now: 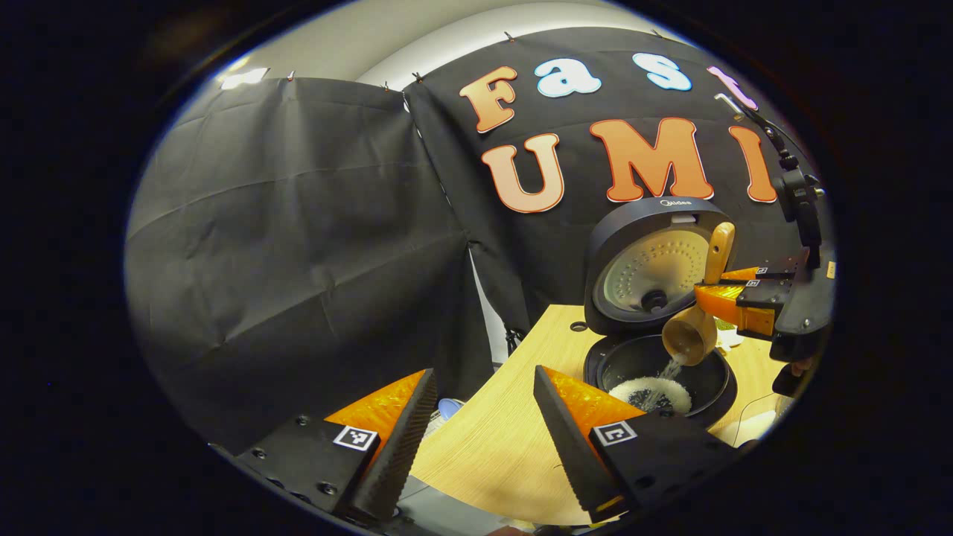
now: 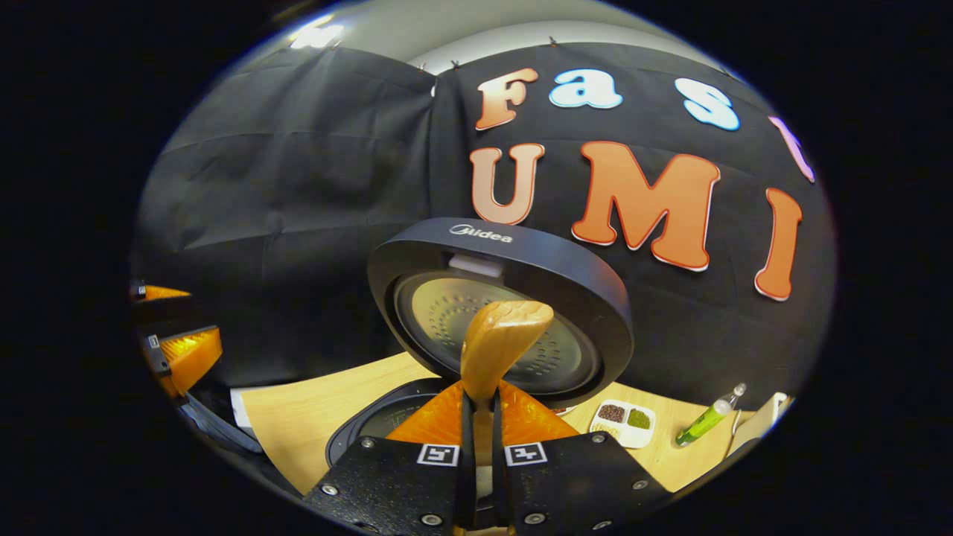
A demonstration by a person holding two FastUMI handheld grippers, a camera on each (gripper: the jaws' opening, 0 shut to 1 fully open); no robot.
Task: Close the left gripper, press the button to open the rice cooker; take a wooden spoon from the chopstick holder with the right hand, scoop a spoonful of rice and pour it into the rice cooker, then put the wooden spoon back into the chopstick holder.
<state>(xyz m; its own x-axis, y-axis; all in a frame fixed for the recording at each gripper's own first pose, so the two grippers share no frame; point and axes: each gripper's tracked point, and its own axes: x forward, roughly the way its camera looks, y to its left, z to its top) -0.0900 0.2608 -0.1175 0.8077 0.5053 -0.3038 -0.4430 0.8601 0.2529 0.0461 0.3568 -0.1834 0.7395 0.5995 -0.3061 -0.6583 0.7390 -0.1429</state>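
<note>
Clamped by both fingers of the right hand-held gripper (image 2: 480, 435) on the handle of the wooden spoon (image 1: 696, 327), bowl tipped above the open rice cooker (image 1: 659, 372) with rice (image 1: 651, 393) streaming into the pot; lid up, so button press, pickup and scoop judged done, only finishing the pour and returning the spoon to the chopstick holder left. Parked apart over the worktop (image 1: 506, 439) edge, the left hand-held gripper (image 1: 484, 439) with fingers spread and empty. Raised lid close behind the spoon, so little room rearward; freer space toward the front and over bare worktop.
</note>
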